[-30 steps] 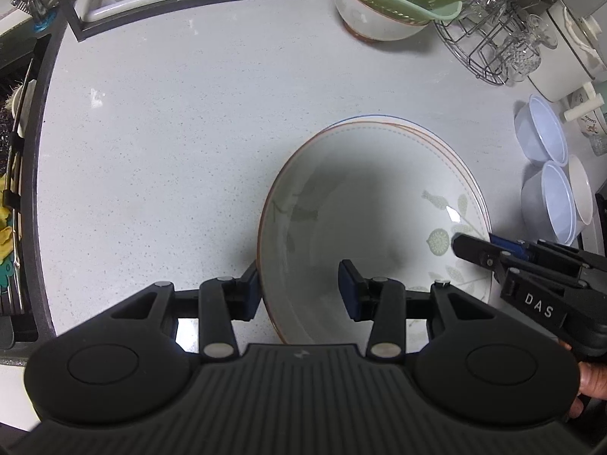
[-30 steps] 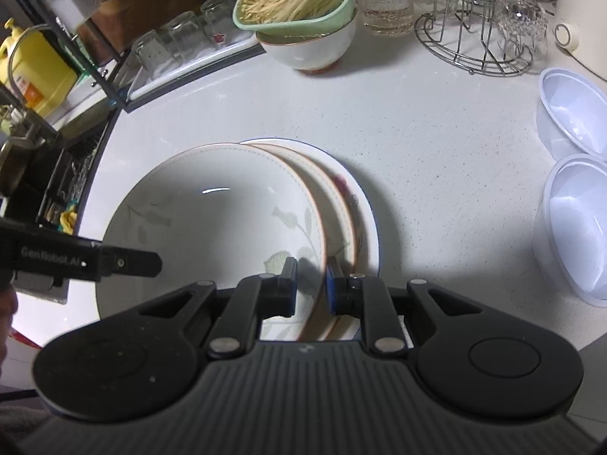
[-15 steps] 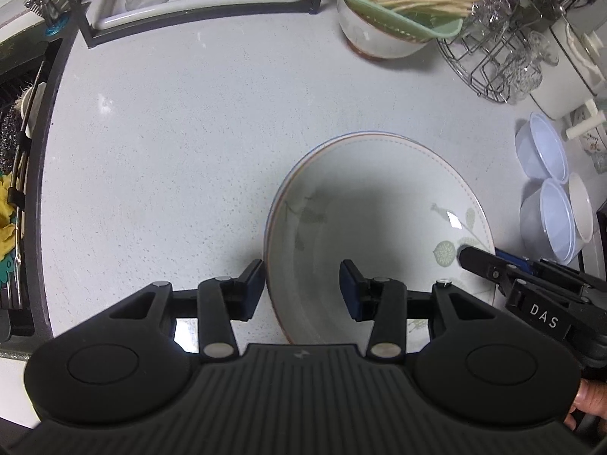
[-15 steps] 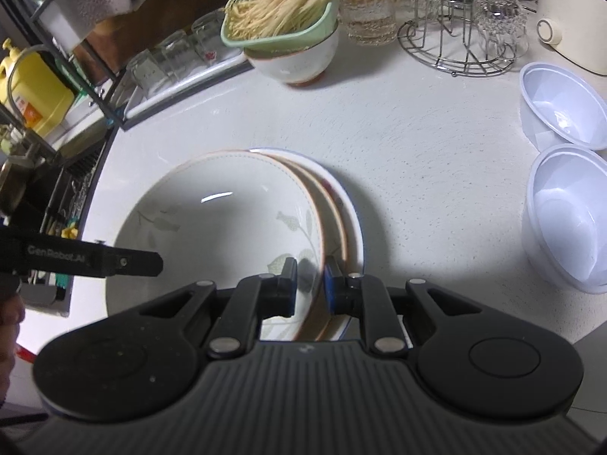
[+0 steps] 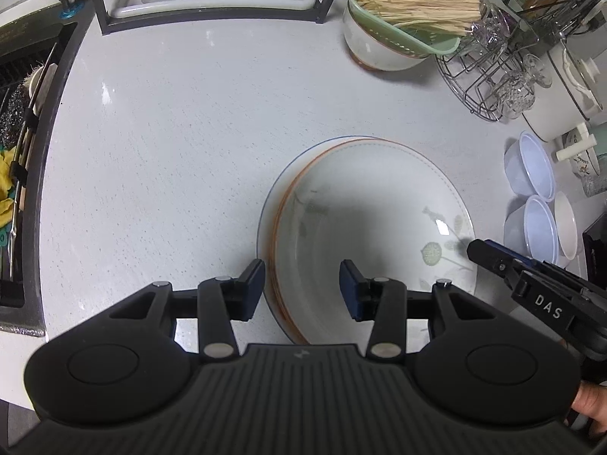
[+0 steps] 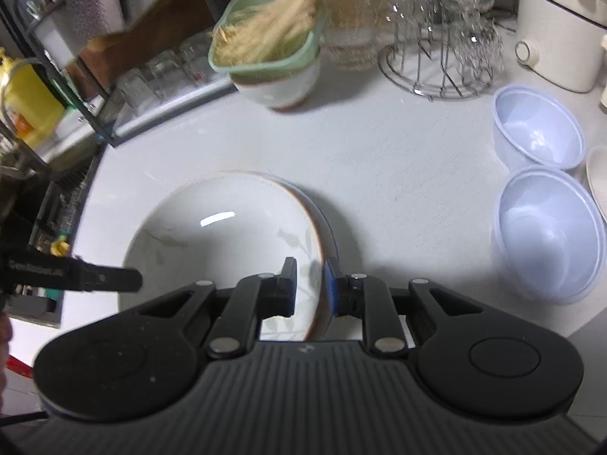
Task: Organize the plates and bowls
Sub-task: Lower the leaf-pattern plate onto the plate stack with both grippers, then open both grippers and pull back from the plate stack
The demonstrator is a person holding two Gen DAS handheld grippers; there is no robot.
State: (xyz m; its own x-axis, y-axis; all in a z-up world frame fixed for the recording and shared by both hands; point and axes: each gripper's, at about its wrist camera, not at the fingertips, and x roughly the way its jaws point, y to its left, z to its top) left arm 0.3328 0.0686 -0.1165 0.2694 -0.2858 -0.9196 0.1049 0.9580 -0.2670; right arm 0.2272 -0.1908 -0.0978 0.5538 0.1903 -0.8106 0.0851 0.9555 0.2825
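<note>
A deep white plate with leaf prints and an orange rim (image 5: 371, 220) (image 6: 227, 235) lies on top of a stack of plates on the white counter. The lower plates' rims (image 5: 265, 223) (image 6: 331, 235) peek out beside it. My right gripper (image 6: 309, 286) is shut on the top plate's near right rim, and one of its fingers (image 5: 493, 259) shows in the left wrist view. My left gripper (image 5: 301, 288) stands open astride the plate's left rim, one pad outside and one inside, neither pressing. Its finger (image 6: 95, 275) reaches over the plate's left edge in the right wrist view.
Two clear plastic bowls (image 6: 546, 235) (image 5: 531, 168) and a white bowl sit to the right. A green strainer of pale sticks on a white bowl (image 5: 398, 19), a wire glass rack (image 5: 493, 76) and a black shelf frame (image 5: 208, 15) line the back. The sink (image 5: 19, 151) is at left.
The top plate has slid to the right over the stack and now covers the lower plates almost fully. Both grippers have stayed at its rims.
</note>
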